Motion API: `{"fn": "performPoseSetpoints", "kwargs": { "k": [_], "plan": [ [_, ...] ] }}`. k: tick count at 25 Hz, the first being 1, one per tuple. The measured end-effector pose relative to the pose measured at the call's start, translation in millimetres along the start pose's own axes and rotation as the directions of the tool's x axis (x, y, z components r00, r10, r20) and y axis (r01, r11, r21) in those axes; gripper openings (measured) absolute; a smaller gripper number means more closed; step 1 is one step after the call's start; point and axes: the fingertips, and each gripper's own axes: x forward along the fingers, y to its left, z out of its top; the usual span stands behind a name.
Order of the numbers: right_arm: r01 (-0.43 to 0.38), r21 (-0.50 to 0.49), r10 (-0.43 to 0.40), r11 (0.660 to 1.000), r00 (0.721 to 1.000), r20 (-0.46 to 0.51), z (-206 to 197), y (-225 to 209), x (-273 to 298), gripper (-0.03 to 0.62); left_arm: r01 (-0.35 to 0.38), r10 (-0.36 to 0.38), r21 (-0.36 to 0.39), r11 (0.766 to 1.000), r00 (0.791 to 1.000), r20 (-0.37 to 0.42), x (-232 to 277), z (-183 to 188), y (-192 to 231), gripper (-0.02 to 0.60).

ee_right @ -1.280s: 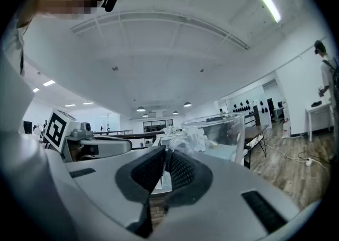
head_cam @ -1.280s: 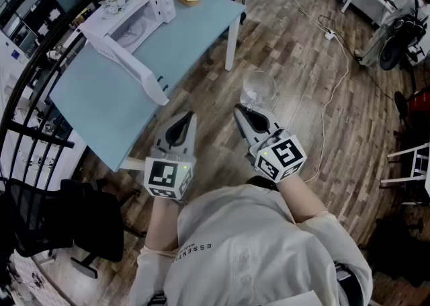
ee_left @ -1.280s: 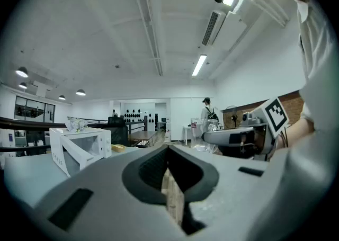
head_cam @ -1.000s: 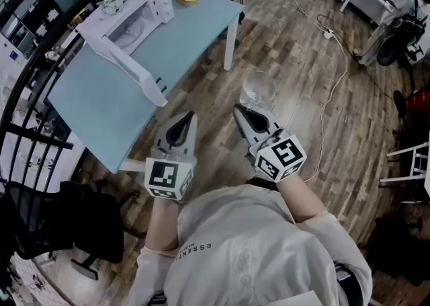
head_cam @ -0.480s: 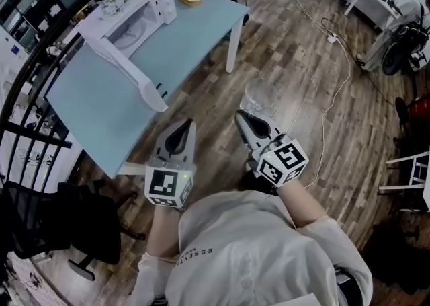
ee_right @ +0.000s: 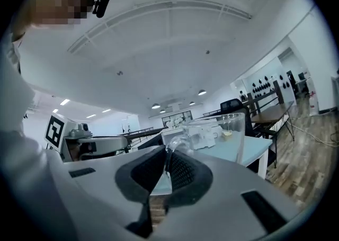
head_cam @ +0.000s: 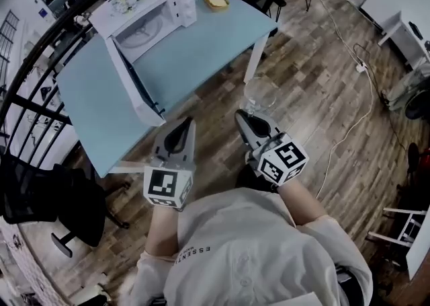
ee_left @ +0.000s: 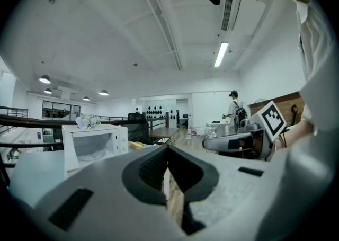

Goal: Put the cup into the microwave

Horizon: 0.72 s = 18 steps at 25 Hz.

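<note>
black office chair (head_cam: 47, 197) stands at the far left on the wooden floor (head_cam: 316, 89), beside a pale blue desk (head_cam: 201, 46). on the desk's far part sits a white microwave (head_cam: 158, 12), its door (head_cam: 131, 86) swung open towards the person so that the inside shows. a small yellow block (head_cam: 216, 2) lies on the desk just to the right of the microwave.

below the desk's near edge, the left hand-held gripper (head_cam: 185, 122) is held out over the floor with its jaws together and nothing between them; in the left gripper view (ee_left: 167, 150) only floor shows past the tips. to its right, the right hand-held gripper (head_cam: 243, 115) has its jaws clamped narrow on the handle (ee_right: 175, 142) of a clear glass cup (head_cam: 259, 93). the cup (ee_right: 225, 134) hangs upright in the air over the floor, near the desk's right corner leg and well apart from the microwave. a pale cable (head_cam: 353, 123) trails across the floor at the right.
</note>
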Motion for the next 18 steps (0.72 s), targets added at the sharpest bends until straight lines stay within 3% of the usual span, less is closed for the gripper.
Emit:
{"fn": "performPoseSetpoints", "kwargs": {
  "k": [7, 13, 18],
  "plan": [
    [-0.18, 0.018, 0.181, 0.983, 0.98, -0.081, 19.1, -95.4, 46.0, 0.021, -0.185, 0.184, -0.047, 0.982, 0.983, -0.014, 89.6, 20.2, 15.1, 0.002],
    [-0.29, 0.016, 0.289, 0.957, 0.945, -0.152, 24.4, -157.6, 73.3, 0.021, -0.27, 0.268, -0.084, 0.959, 0.963, -0.034, 155.3, 18.9, 16.3, 0.002],
    [-0.349, 0.024, 0.348, 0.937, 0.92, -0.183, 26.1, -185.6, 106.8, 0.021, -0.335, 0.328, -0.115, 0.935, 0.942, -0.073, 182.4, 7.1, 33.9, 0.002]
  ]
}}
